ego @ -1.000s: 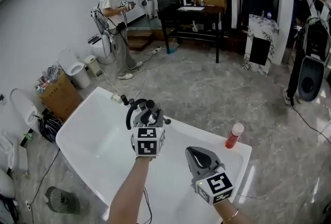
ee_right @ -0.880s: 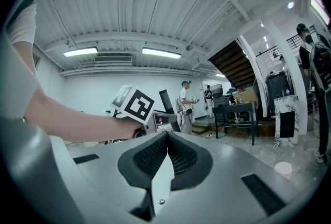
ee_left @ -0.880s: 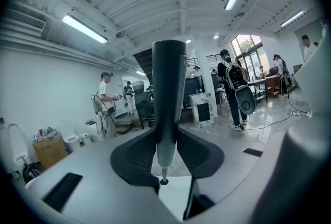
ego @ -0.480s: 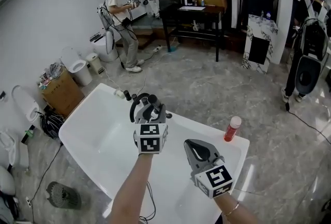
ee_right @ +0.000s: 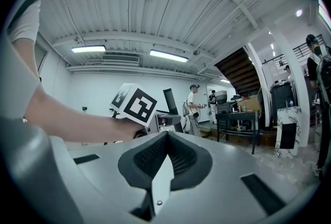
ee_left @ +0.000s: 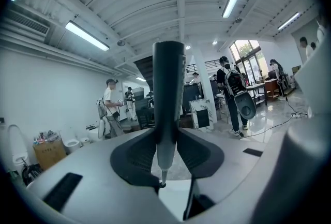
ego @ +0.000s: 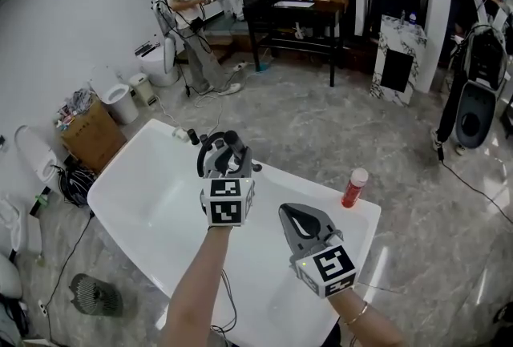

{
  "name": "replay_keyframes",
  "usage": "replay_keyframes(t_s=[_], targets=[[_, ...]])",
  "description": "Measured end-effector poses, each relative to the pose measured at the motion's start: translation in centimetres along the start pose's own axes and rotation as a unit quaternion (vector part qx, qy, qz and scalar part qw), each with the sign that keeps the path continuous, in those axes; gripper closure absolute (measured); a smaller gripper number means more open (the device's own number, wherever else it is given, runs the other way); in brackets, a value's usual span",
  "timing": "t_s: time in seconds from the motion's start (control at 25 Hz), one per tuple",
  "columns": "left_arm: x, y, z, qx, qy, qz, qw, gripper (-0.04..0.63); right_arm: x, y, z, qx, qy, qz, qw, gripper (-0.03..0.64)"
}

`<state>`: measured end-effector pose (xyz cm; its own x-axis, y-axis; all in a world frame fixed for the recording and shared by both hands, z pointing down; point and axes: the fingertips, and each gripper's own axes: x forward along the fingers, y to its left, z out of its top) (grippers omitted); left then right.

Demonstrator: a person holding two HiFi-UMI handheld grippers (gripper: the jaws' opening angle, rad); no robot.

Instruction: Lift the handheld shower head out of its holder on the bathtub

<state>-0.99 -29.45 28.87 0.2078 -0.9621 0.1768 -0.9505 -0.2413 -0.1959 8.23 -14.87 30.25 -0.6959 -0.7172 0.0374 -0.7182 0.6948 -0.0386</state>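
My left gripper (ego: 227, 167) is shut on the dark handle of the shower head (ego: 230, 147), holding it upright above the white bathtub (ego: 140, 157). A black hose (ego: 202, 159) curves down from it. In the left gripper view the handle (ee_left: 168, 88) stands between the pads of that gripper (ee_left: 167, 148). The tub's chrome fittings (ego: 192, 136) sit on the far rim, just beyond the left gripper. My right gripper (ego: 292, 219) hovers over the tub to the right, shut and holding nothing. In its own view that gripper (ee_right: 166, 151) has its pads together.
A red bottle (ego: 353, 187) stands on the tub's right rim. A toilet (ego: 119, 102) and a cardboard box (ego: 90, 135) lie to the left, and a fan (ego: 92, 296) is on the floor. A person (ego: 186, 13) stands beyond, near a black table (ego: 298, 15).
Both grippers have risen a little over the tub, the left one carrying the shower head with it. Neither grip has changed.
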Motion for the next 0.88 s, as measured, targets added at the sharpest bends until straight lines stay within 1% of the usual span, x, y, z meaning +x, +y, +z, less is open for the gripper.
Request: replay_keyframes(t_s=[0.2,0.48,0.68,0.88], targets=[[0.1,0.2,0.0,0.004,-0.002,-0.002,1.0,0.449,0.1,0.2,-0.4,-0.003,0.008,-0.004,1.0,0.612],[0.5,-0.7,0.5,0.008,-0.005,-0.003,1.0,0.449,-0.6,-0.6,-0.6,-0.001,0.012,-0.008,1.0,0.612],[0.7,-0.1,0.3,0.009,-0.007,-0.001,0.9999,0.449,-0.3,-0.5,-1.1,0.001,0.016,-0.008,1.0,0.612],[2.0,0.5,0.3,0.006,-0.017,0.0,0.9998,0.449,0.9,-1.2,-1.9,0.002,0.018,-0.005,1.0,0.612]])
